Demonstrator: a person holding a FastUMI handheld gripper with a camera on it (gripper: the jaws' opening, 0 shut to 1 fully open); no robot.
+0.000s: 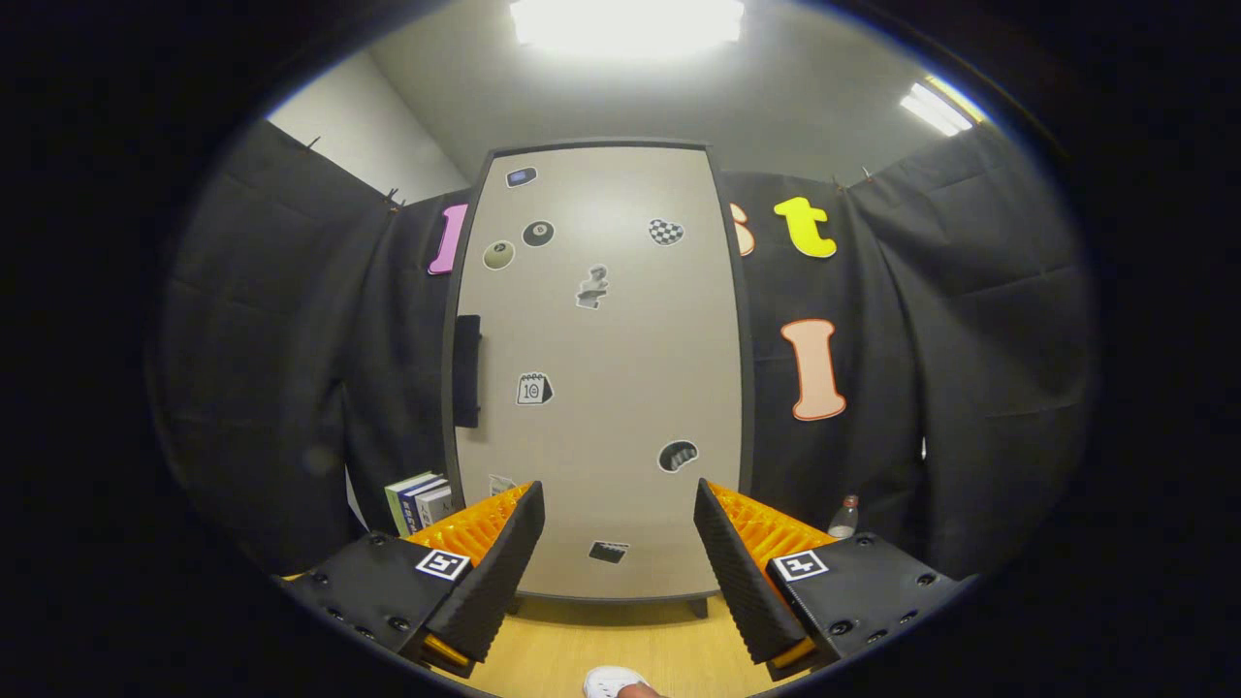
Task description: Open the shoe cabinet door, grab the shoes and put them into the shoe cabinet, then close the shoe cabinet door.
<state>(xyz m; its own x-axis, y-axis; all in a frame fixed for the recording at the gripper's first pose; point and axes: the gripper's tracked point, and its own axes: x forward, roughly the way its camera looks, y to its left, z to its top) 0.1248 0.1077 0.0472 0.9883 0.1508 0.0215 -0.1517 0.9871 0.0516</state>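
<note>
A tall beige shoe cabinet door (pixel 606 388) with several stickers on it stands shut straight ahead, framed in dark grey. A black handle (pixel 467 370) sits on its left edge at mid height. My gripper (pixel 619 504) is open, its fingers spread wide with nothing between them, held a short way in front of the door's lower part. A bit of a white shoe (pixel 611 682) peeks out on the wooden floor just below and between the fingers.
Books (pixel 419 499) stand on the floor left of the cabinet, behind the left finger. A small bottle (pixel 844 517) stands to the cabinet's right. Black cloth walls close in on both sides. The wooden floor (pixel 620 640) runs up to the cabinet's feet.
</note>
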